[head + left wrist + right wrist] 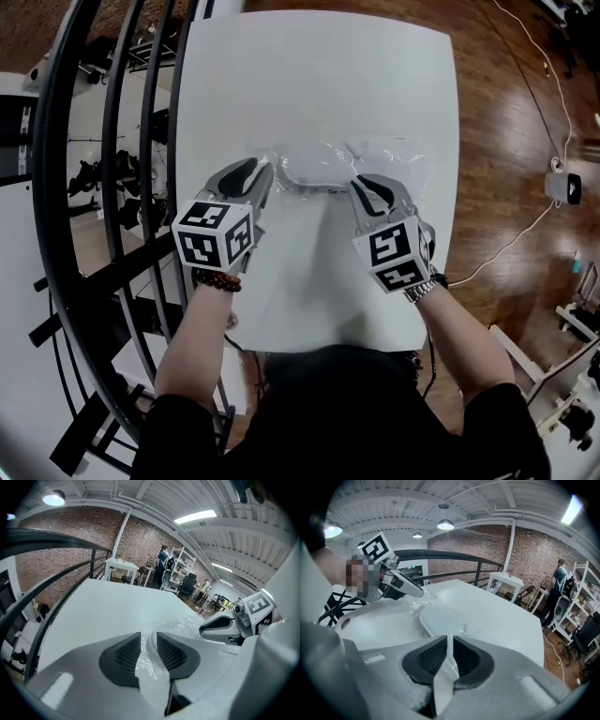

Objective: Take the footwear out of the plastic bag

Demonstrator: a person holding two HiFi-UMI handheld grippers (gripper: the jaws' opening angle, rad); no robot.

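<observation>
A clear plastic bag (375, 155) lies on the white table (309, 75) with pale white footwear (314, 175) inside it. My left gripper (264, 178) is at the bag's left end. In the left gripper view its jaws (148, 641) stand a little apart, with crinkled film (150, 660) in the gap and the pads not pressing on it. My right gripper (364, 189) is at the bag's right end. In the right gripper view it (450, 644) is shut on a thin fold of the bag, and the footwear (436, 620) lies just beyond its tips.
A black metal railing (103, 187) runs along the table's left side. Wooden floor (506, 122) lies to the right, with a white cable and a small white device (562, 186) on it. A person and shelving (562, 592) stand far off.
</observation>
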